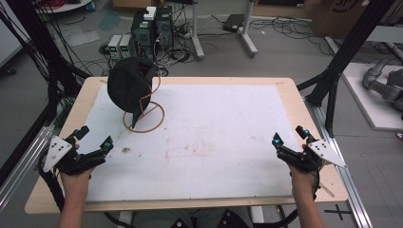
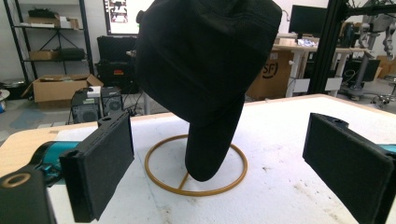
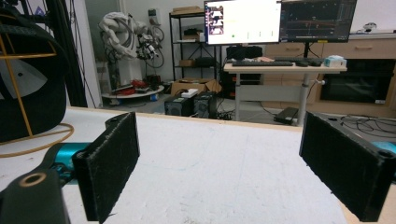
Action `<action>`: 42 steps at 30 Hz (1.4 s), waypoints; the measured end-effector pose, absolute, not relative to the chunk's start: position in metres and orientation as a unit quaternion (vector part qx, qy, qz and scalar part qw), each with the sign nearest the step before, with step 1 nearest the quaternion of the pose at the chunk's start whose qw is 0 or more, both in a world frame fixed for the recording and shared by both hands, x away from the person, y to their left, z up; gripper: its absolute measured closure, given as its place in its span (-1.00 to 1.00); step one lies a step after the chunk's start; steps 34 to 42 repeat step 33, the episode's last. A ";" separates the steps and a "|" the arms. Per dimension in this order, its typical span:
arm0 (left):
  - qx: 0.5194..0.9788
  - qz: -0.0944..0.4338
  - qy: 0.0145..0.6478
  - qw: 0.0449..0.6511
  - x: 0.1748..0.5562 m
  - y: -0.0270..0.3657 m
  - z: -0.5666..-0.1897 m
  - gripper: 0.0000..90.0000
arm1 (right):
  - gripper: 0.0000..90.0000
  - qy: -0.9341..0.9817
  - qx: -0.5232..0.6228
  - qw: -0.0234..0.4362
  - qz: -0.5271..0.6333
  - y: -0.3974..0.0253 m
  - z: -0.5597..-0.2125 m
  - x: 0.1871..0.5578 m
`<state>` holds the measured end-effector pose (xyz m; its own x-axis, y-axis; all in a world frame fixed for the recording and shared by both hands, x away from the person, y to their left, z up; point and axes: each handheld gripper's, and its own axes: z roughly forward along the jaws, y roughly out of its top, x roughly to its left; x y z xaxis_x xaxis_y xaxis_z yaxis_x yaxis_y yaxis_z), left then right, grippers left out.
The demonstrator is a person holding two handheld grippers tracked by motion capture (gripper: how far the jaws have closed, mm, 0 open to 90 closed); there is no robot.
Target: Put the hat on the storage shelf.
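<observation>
Two hands low at the near edge of the table (image 1: 190, 80), one gripper in each. Left gripper (image 1: 95, 140) with jaws spread wide, gripping nothing, pointed at the black cap (image 1: 126, 84). Right gripper (image 1: 289, 135) with jaws spread wide too, holding nothing, well apart from the cap. Cap hung on a gold wire stand (image 1: 151, 124) at the far left of the white tabletop, brim hanging down inside the stand's ring.

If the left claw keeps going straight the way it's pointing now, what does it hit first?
Most likely the black cap hanging on the gold wire stand. In the left gripper view the cap's brim sits between the open left claw jaws, straight ahead, though how far is unclear.
</observation>
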<state>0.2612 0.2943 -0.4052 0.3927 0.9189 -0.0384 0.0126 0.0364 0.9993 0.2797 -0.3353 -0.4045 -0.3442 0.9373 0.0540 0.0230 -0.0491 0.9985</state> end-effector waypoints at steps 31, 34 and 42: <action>0.579 0.384 0.402 0.596 0.258 0.298 -0.404 -0.80 | -0.74 0.571 0.421 0.389 0.588 -0.335 -0.405 0.281; 0.579 0.384 0.402 0.596 0.258 0.298 -0.404 -0.80 | -0.74 0.570 0.419 0.392 0.588 -0.335 -0.405 0.282; 0.579 0.384 0.402 0.596 0.258 0.298 -0.404 -0.80 | -0.74 0.570 0.419 0.392 0.588 -0.335 -0.405 0.282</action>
